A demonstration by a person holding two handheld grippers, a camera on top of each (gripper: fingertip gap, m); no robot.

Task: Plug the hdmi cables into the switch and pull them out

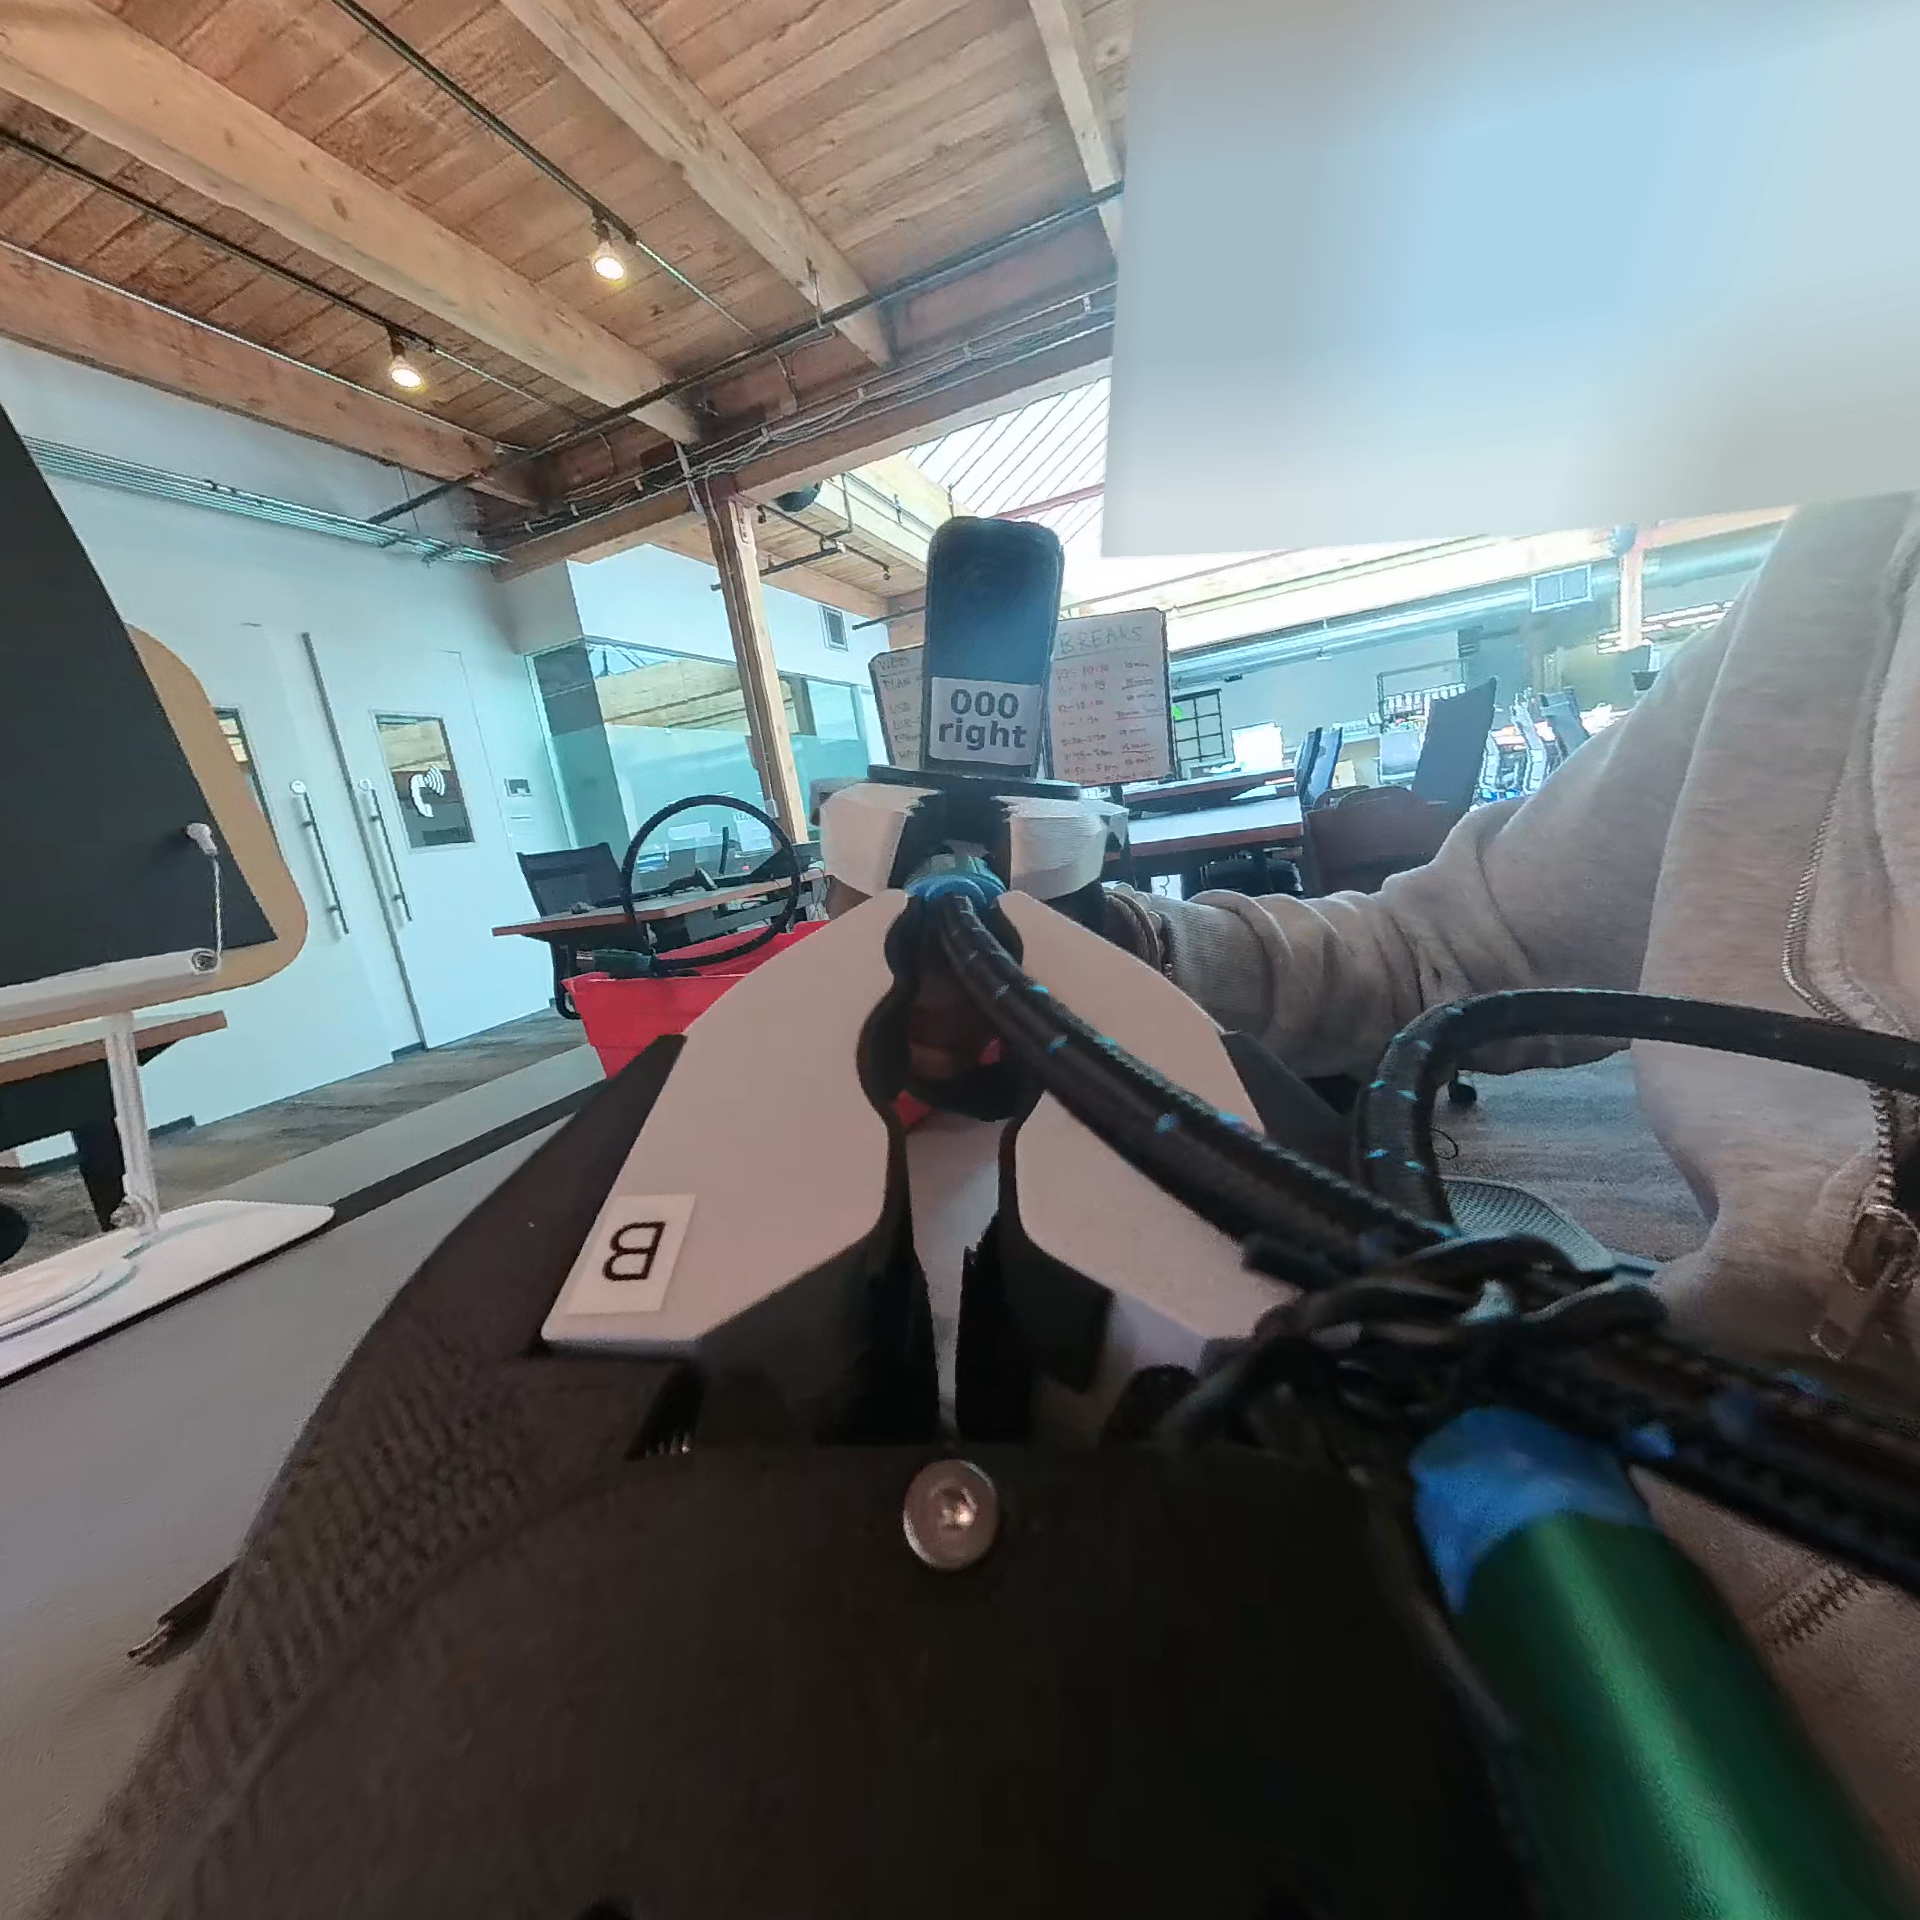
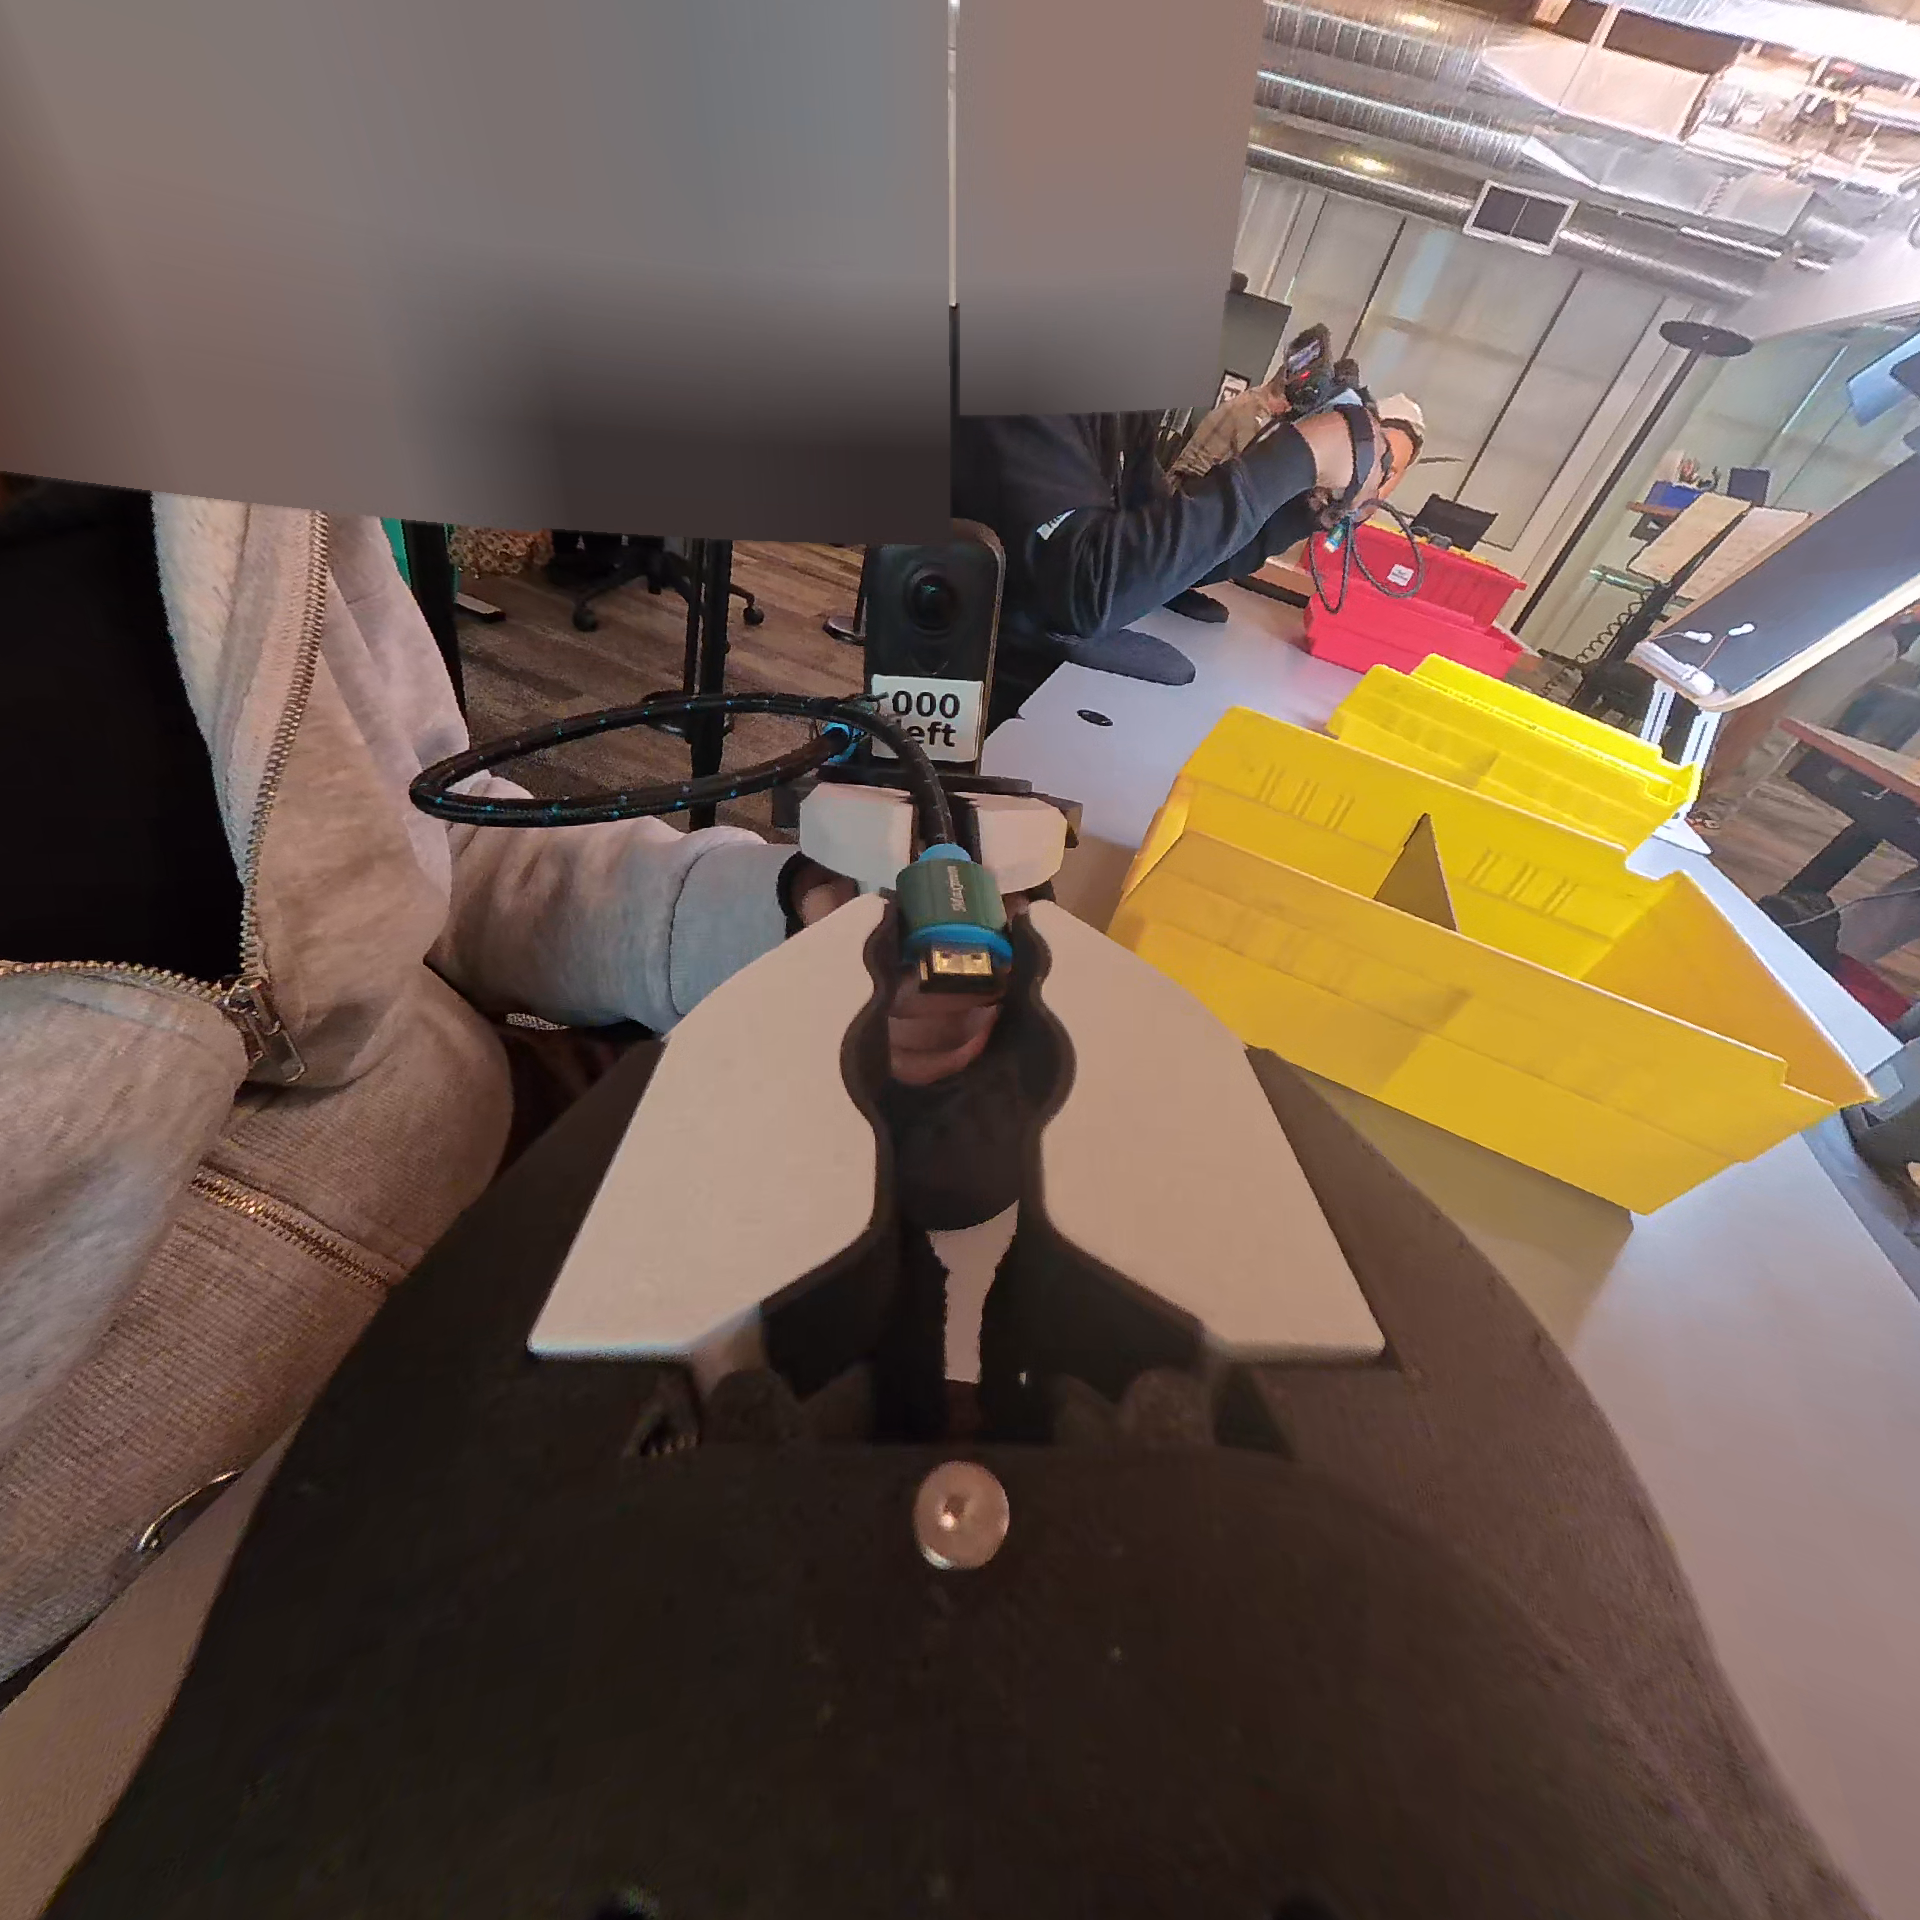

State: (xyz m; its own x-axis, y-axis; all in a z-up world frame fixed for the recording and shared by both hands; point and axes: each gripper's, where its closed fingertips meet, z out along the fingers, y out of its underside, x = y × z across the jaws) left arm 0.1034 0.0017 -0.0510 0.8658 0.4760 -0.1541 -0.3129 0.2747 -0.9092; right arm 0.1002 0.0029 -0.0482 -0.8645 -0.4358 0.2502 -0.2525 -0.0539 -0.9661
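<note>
**Plug held in the air, no switch in sight**

The green plug (image 2: 948, 899) sits up in the air between the two grippers, which face each other tip to tip. Its gold end points back at the right gripper's own camera. The right gripper (image 2: 954, 927) is almost closed, with its tips pressed on both sides of the plug. The left gripper (image 1: 951, 914) is almost closed too, and it pinches the black cable (image 1: 1122, 1091) just behind the plug. The cable bends away in a loop. A second green plug (image 1: 1662, 1714) hangs close by the left gripper's body.

The yellow bins (image 2: 1455, 987) stand on the grey table (image 2: 1714, 1403) off to the side. I cannot see the switch anywhere.

I think the plug is only being made ready, and plugging in has not begun. Next, one gripper should let go. Then the plug must turn so its gold end faces the switch's hole, straight and level.
</note>
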